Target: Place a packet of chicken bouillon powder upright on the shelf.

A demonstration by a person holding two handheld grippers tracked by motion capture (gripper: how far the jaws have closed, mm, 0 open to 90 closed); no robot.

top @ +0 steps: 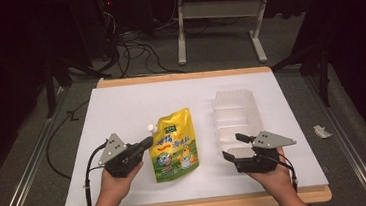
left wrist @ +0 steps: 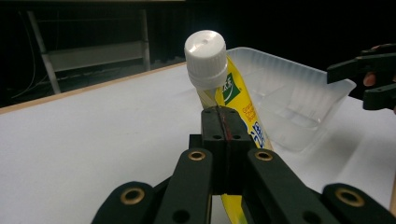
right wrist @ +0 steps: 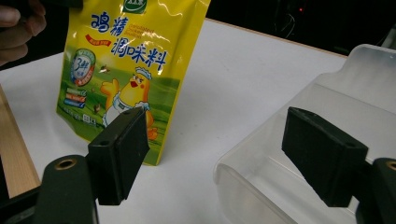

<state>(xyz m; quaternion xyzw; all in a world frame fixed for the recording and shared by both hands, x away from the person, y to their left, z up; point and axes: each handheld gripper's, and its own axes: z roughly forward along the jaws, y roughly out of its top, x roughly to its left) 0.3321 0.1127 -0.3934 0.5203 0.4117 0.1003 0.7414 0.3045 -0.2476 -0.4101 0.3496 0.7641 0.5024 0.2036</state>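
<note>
Nearest to the person, at the front edge of the white table [top: 121, 103], two hands each hold a tool. The left tool [top: 147, 144] is closed on the yellow pouch [top: 175, 146]: in the left gripper view its two black jaws are pressed together with the yellow film of the pouch [left wrist: 238, 105] pinched between them, just under the white cap [left wrist: 205, 58]. The right tool [top: 235, 147] has its jaws wide apart and holds nothing; in the right gripper view one jaw stands in front of the pouch [right wrist: 126, 70] and the other over the near rim of the clear tray [right wrist: 280, 186], without pressing on either.

A little further in, the pouch is in the middle of the table, between the two tools. Its long axis goes from its bottom edge, near the person, up to the cap [top: 150, 128] at its far left corner. It seems to be lifted a bit at the cap end, but from above I cannot tell this surely.

The clear tray [top: 237, 118] lies to the right of the pouch, near it but apart, and its long side runs away from the person. So the pouch must travel to the right to reach the tray, and the left hand is the one already holding it, while the right hand waits just at the tray's near end.

Behind the table, the floor is dark, with cables [top: 131, 50] and a grey frame [top: 219, 24].
</note>
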